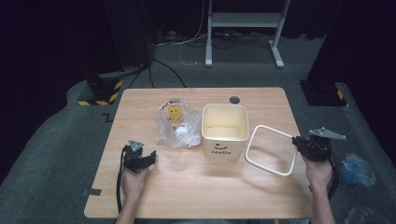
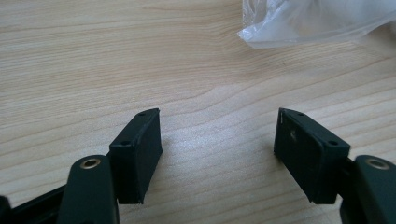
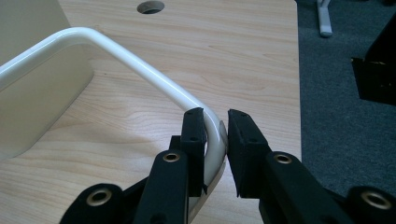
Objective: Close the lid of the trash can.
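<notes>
A cream square bin (image 1: 224,128) marked "Hello" stands mid-table; its side wall (image 3: 37,107) is in the right gripper view. To its right, a white square ring (image 1: 266,166) tilts up at its right corner, where my right gripper (image 1: 297,140) is shut on it. In the right gripper view the pads (image 3: 215,114) clamp the ring's curved corner (image 3: 140,65). A crumpled clear plastic bag (image 1: 177,123) with a yellow smiley lies left of the bin. My left gripper (image 1: 148,156) rests low over the wood near the bag, jaws open (image 2: 217,112) with nothing between them; the bag's edge (image 2: 317,21) lies ahead.
The wooden table (image 1: 196,186) has a round cable hole (image 1: 234,100) at its back edge. Its right edge runs close to my right hand. A crumpled clear wrapper (image 1: 357,169) lies on the grey carpet at the right. A white stand (image 1: 243,28) sits behind the table.
</notes>
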A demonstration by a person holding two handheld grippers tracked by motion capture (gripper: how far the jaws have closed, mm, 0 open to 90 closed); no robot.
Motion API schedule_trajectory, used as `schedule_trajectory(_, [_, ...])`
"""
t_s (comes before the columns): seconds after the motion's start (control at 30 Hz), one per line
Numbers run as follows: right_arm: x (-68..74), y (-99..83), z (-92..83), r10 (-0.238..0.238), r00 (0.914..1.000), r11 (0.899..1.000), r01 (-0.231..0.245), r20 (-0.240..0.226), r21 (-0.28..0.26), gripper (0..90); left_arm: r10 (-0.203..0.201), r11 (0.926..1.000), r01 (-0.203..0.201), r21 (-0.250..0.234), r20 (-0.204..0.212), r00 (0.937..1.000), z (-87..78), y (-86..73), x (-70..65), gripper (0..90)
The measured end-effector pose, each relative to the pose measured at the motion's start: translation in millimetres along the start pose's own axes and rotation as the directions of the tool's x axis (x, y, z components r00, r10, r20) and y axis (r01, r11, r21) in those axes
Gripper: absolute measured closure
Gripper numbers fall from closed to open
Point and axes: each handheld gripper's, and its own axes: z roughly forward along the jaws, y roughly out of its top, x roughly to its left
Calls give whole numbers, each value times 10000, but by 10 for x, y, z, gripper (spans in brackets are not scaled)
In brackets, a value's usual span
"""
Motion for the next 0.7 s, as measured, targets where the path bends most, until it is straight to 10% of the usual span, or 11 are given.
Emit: schedule_trajectory(0.7, [-89, 314, -272, -10, 9990, 9995, -4, -439, -325, 775, -22, 10000, 22, -25, -13, 10000, 2, 1, -2, 320])
